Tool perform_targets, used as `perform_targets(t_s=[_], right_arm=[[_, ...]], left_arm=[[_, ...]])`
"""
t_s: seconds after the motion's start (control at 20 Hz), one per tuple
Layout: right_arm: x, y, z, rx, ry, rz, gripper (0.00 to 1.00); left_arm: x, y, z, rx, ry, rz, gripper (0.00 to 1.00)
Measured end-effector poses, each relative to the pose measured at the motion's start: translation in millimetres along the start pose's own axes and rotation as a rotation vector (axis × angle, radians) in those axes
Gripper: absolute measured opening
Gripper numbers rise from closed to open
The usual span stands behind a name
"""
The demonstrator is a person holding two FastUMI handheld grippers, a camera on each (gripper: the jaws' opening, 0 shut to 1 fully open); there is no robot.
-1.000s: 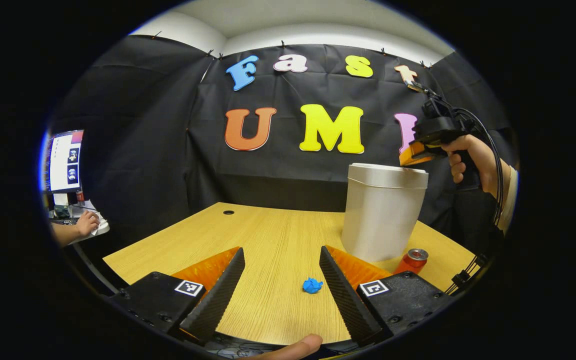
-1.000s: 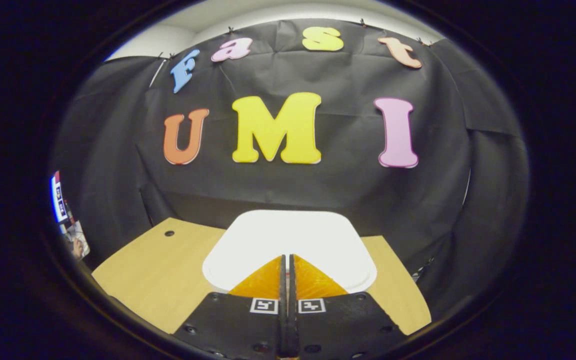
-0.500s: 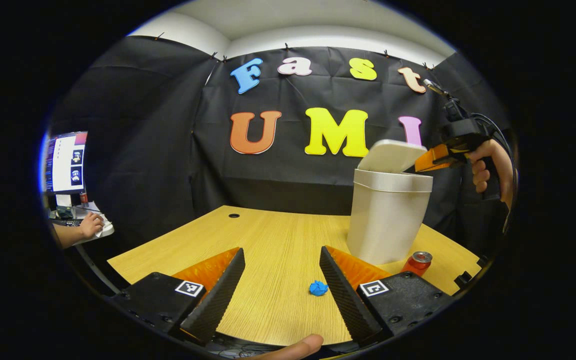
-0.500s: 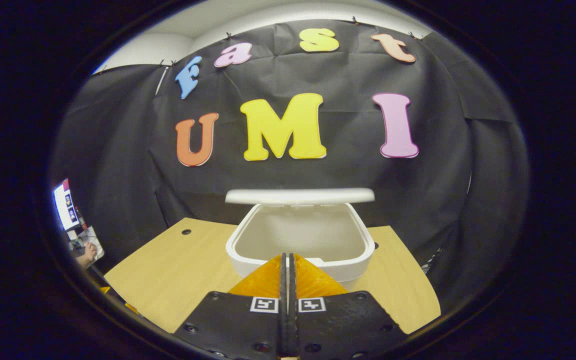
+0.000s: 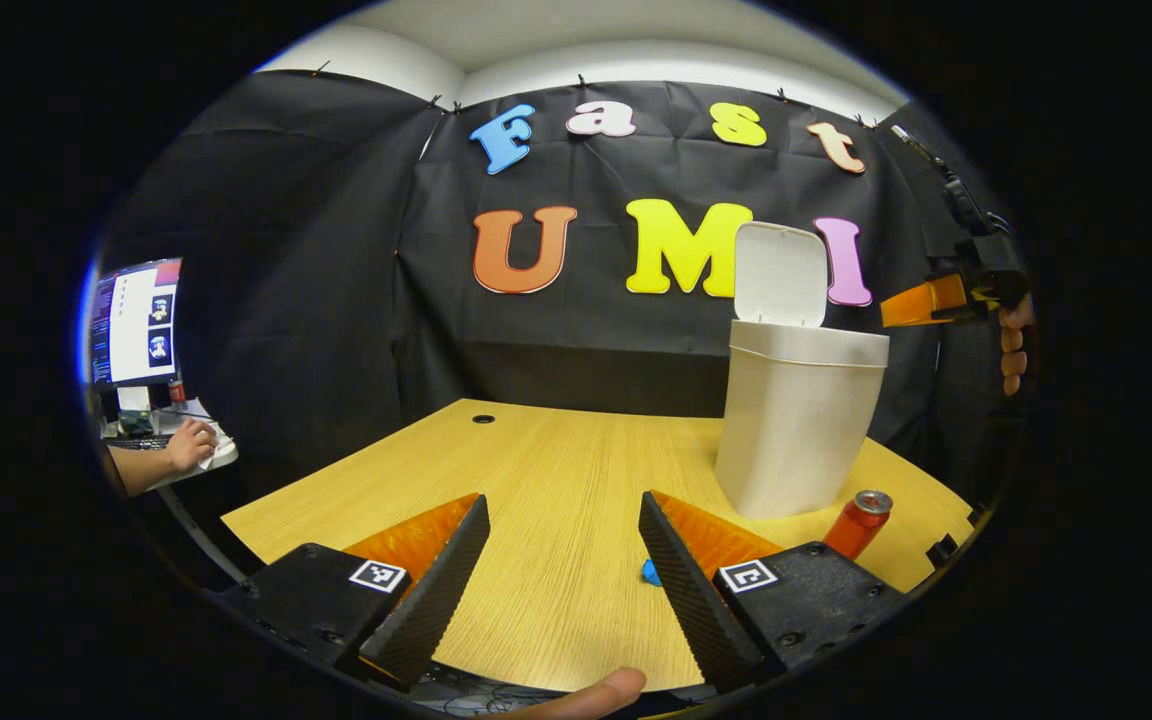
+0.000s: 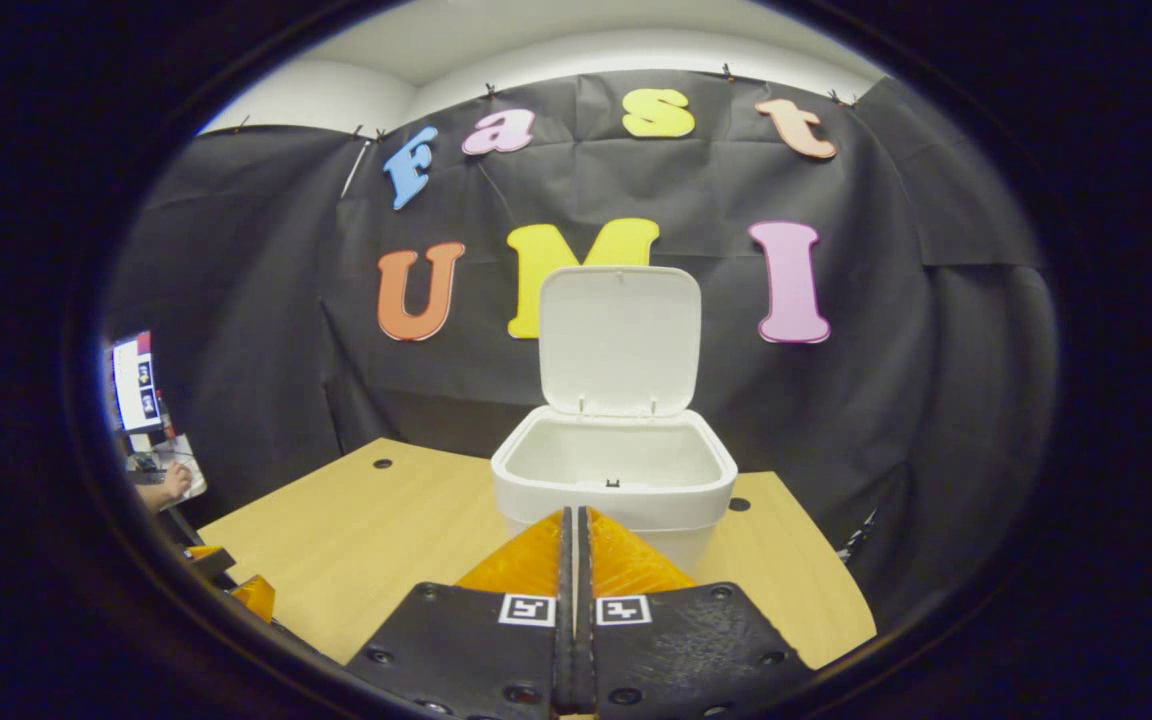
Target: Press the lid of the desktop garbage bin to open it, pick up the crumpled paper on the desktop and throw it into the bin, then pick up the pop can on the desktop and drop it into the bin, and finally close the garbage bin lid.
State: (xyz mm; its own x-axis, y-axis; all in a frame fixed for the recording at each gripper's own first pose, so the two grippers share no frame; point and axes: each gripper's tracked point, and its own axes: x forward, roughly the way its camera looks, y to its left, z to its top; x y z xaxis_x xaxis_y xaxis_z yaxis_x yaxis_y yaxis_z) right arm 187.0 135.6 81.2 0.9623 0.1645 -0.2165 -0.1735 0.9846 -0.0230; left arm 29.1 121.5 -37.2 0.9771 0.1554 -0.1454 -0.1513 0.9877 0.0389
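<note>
We see the bin [image 6: 614, 490] on the desk [image 5: 556, 480] with its lid [image 6: 620, 338] standing upright. Our right gripper [image 6: 573, 520] is pinched together, empty, just short of the rim. Left gripper [image 5: 561, 520] is spread wide over the desk, paper [image 5: 651, 572] peeking by its right finger, can [image 5: 858, 522] beside the bin.
</note>
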Motion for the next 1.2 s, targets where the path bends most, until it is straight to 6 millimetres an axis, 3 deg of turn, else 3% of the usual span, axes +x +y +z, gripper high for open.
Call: perform_targets(t_s=[0.15, 0.2, 0.25, 0.35, 0.6, 0.75, 1.05, 1.2], right_arm=[[-1, -2, -11, 0.038, -0.009, 0.000, 0.56], [0, -4, -15, 0.050, -0.005, 0.000, 0.57], [-1, -6, -20, 0.058, -0.001, -0.006, 0.76], [-3, -9, -32, 0.058, -0.003, -0.017, 0.98], [-14, -8, -66, 0.015, -0.025, 0.003, 0.95], [-32, -5, -89, -0.027, -0.048, 0.024, 0.96], [-61, -13, -127, 0.009, -0.082, 0.052, 0.96], [-68, -29, -131, 0.029, -0.096, 0.042, 0.96]], left_arm=[[20, -4, -3, -0.022, -0.036, -0.019, 0.98], [29, -4, -11, -0.030, -0.031, -0.020, 0.98], [37, -7, -21, -0.031, -0.009, -0.036, 0.98], [48, -15, -44, -0.043, 0.038, -0.064, 0.98], [71, -42, -96, -0.039, 0.122, -0.122, 0.98], [69, -66, -91, 0.001, 0.089, -0.165, 0.97], [77, -75, -112, 0.140, 0.188, -0.157, 0.98], [82, -75, -126, 0.135, 0.278, -0.153, 0.99]])
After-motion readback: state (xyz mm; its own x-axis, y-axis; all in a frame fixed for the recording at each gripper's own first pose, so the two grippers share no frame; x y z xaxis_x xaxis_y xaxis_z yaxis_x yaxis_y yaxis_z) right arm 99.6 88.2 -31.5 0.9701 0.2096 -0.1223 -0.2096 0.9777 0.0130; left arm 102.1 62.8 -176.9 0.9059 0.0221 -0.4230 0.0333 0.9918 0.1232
